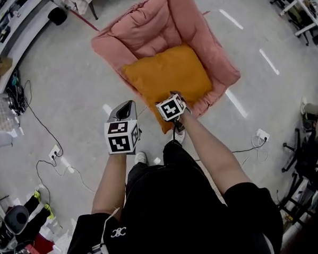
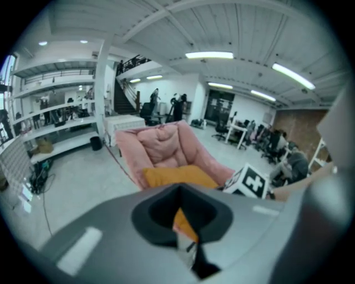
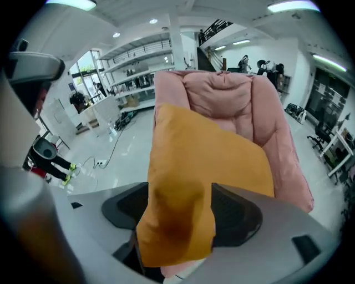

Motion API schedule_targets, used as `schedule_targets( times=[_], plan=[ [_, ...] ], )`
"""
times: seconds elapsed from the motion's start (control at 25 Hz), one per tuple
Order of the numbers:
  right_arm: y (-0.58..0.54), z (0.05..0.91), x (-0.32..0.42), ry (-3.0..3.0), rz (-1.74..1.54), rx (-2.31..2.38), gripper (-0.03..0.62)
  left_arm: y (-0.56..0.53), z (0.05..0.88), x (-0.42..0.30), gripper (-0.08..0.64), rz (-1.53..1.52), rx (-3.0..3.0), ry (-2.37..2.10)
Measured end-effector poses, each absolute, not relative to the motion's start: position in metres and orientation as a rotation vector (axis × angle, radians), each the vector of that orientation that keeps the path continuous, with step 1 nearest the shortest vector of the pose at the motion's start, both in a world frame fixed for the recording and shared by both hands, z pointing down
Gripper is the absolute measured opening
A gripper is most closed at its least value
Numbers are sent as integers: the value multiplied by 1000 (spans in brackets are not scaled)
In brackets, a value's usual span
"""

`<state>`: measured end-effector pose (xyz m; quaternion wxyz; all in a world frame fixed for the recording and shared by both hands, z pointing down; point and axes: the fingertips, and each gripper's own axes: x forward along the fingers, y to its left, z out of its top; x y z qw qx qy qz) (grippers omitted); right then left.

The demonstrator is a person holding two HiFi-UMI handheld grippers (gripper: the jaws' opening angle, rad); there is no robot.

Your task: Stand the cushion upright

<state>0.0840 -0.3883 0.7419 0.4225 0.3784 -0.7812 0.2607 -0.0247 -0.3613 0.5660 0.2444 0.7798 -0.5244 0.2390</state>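
An orange cushion [image 1: 169, 75] lies flat on the seat of a pink padded floor chair [image 1: 153, 18], its near corner hanging over the chair's front edge. My right gripper [image 1: 176, 98] is at that corner. In the right gripper view the jaws of my right gripper [image 3: 180, 222] stand wide, with the corner of the cushion [image 3: 211, 161] draped between them. My left gripper [image 1: 127, 105] hovers over the floor just left of the corner, apart from the cushion, its jaws together. The left gripper view shows the cushion [image 2: 177, 176] and the chair [image 2: 161, 144] beyond the left gripper [image 2: 180, 194].
Grey floor surrounds the chair. Cables [image 1: 50, 172] and a power strip [image 1: 54, 152] lie at the left, and another socket block [image 1: 262, 134] lies at the right. Office chairs [image 1: 304, 158] stand at the right edge. The person's shoe [image 1: 141, 157] is below the grippers.
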Motion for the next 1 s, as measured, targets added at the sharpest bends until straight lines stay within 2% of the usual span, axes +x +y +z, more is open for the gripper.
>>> schedule_targets(
  times=[0.16, 0.28, 0.44, 0.64, 0.72, 1.0],
  plan=[
    [-398, 773, 77, -1901, 613, 818, 324, -357, 573, -42, 0, 657, 2010, -1517],
    [-402, 786, 71, -1902, 604, 789, 294, -346, 576, -51, 0, 650, 1940, -1565],
    [-408, 802, 67, -1922, 561, 780, 230, -335, 578, -64, 0, 640, 1883, -1627],
    [-411, 795, 79, -1898, 586, 782, 87, -324, 577, -73, 0, 620, 1846, -1655],
    [-409, 788, 84, -1903, 610, 777, 49, -323, 574, -73, 0, 613, 1857, -1653],
    [-415, 745, 112, -1957, 806, 872, 29, -340, 558, -60, 0, 609, 1958, -1615]
  ],
)
